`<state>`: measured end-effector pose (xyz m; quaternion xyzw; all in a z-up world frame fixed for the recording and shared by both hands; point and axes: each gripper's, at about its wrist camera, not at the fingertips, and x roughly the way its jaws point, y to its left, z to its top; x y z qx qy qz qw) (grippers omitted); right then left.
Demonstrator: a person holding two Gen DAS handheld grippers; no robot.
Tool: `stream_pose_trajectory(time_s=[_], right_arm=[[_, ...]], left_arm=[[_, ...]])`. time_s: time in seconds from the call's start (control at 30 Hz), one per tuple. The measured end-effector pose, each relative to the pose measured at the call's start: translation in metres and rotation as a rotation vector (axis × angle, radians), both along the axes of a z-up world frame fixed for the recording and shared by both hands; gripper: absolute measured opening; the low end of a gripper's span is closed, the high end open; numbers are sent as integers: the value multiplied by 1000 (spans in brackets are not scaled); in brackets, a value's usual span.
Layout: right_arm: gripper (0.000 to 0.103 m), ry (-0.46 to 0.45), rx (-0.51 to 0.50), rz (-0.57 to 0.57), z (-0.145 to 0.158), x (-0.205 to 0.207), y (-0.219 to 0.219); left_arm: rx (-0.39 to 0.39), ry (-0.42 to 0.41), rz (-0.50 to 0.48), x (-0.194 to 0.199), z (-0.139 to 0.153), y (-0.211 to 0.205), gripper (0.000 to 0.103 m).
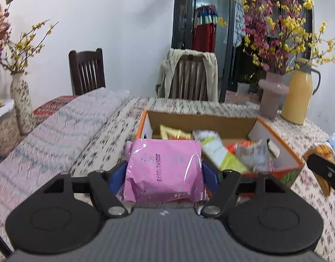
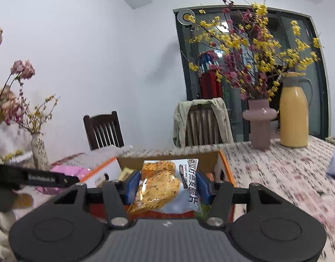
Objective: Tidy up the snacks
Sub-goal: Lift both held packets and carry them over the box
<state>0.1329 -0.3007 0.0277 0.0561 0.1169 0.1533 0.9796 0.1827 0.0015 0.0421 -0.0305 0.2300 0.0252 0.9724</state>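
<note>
The pink snack packet [image 1: 165, 170] and the crisp packet [image 2: 165, 185], each being pinched between gripper pads, are best being carried clear over the cardboard box [image 1: 276, 139] rim before being released.

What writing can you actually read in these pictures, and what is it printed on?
"2026" then blurred digits: date stamp on the pink packet.
Large Chinese characters on the cracker packet: visible; its small print is too blurred to read.
White brand lettering on the left claw's side: too blurred to read.
</note>
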Motion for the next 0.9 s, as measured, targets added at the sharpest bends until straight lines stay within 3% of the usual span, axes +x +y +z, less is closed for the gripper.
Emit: stream_pose_trajectory(time_s=[0.23, 0.47, 0.73, 0.9], right_arm=[[54, -4, -29, -16, 30, 57, 13], [54, 84, 2, -39, 7, 119, 21], [54, 94, -56, -14, -18, 122, 38], [55, 121, -59, -15, -24, 125, 40]], left_arm=[[-11, -26, 24, 33, 8, 0, 73], [-21, -10, 47, 78, -4, -5, 73], [-53, 19, 66, 98, -25, 6, 73], [-73, -23, 67, 90, -24, 9, 76]])
